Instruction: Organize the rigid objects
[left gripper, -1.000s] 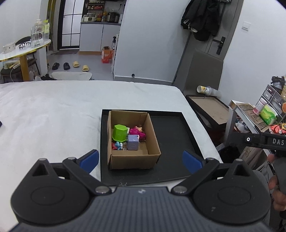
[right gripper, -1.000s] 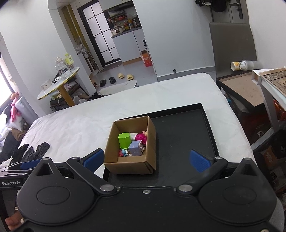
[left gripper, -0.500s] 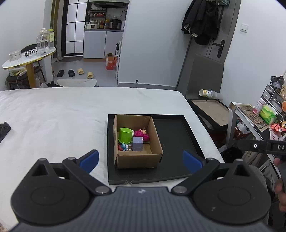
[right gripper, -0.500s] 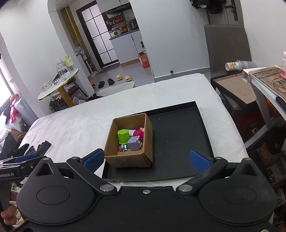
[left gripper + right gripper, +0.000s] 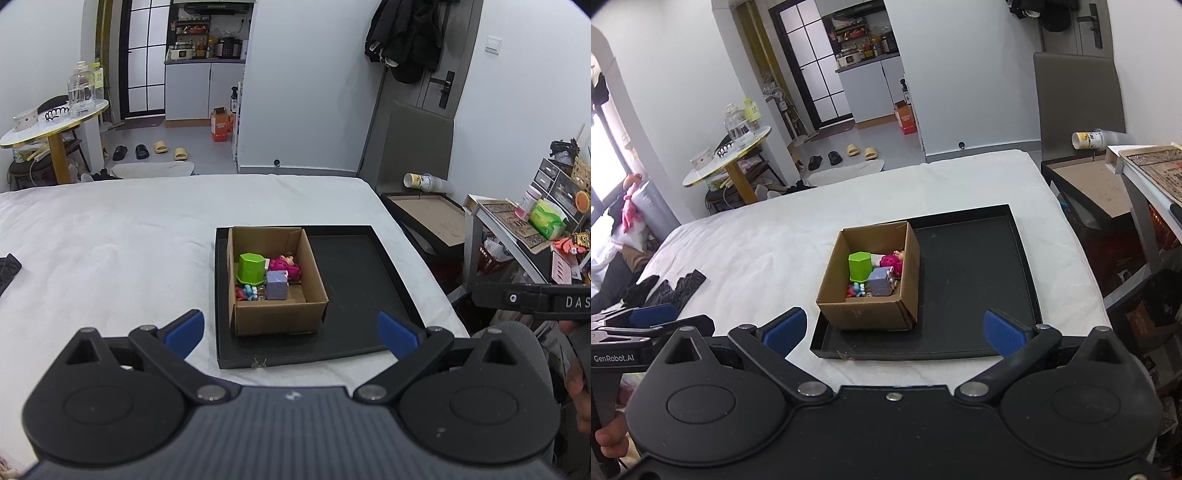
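Observation:
An open cardboard box point(image 5: 280, 317) point(image 5: 864, 314) stands in the left half of a black tray point(image 5: 354, 280) point(image 5: 975, 273) on a white-covered bed. Inside lie a green cup point(image 5: 251, 267) point(image 5: 860, 266), a lilac cube point(image 5: 277, 284) point(image 5: 881, 281), a pink doll point(image 5: 286, 264) point(image 5: 892, 261) and small red and blue bits point(image 5: 246, 292) point(image 5: 855, 290). My left gripper point(image 5: 291, 328) is open and empty, held back above the tray's near edge. My right gripper point(image 5: 894, 330) is open and empty, also above the near edge.
The white bed point(image 5: 110, 251) stretches left and back. Dark cloth point(image 5: 665, 288) lies at its left. A low side table point(image 5: 428, 214) and a cluttered shelf point(image 5: 524, 229) stand to the right. A round table point(image 5: 48, 125) stands at the far left.
Both grippers have drawn back and up from the tray, so box and tray look smaller and farther. The box's contents have not moved. Both jaws stay open.

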Available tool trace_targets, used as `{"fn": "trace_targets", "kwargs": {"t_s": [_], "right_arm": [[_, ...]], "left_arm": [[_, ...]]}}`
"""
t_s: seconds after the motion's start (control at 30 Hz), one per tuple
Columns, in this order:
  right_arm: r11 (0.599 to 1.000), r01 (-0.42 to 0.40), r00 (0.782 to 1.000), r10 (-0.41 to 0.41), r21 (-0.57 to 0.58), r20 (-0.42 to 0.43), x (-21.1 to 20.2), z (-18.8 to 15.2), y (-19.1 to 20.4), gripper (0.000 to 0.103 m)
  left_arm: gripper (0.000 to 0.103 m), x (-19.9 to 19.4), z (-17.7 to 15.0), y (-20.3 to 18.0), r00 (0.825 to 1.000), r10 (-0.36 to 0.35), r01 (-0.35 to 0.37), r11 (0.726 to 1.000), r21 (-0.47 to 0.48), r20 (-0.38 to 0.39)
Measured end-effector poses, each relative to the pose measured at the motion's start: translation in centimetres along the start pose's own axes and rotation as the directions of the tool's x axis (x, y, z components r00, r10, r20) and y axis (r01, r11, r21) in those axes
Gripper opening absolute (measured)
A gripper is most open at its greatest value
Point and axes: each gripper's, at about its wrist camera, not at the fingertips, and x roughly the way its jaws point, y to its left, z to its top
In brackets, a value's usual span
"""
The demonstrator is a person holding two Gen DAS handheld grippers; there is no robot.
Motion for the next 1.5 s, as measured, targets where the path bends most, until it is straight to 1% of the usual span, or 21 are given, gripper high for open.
{"fn": "trace_targets", "kwargs": {"t_s": [0.9, 1.5], "right_arm": [[1.000, 0.005, 1.000, -0.005, -0.004, -0.019, 0.39, -0.33, 0.18, 0.103], [1.000, 0.007, 1.000, -0.007, -0.005, -0.011, 0.23, -0.24, 0.19, 0.103]], "left_arm": [[0.100, 0.33, -0.06, 0.34, 1.000, 0.000, 0.000, 1.000, -0.008, -0.011], [0.100, 0.30, -0.13, 0.38, 1.000, 0.005, -0.005, 1.000, -0.006, -0.008]]}}
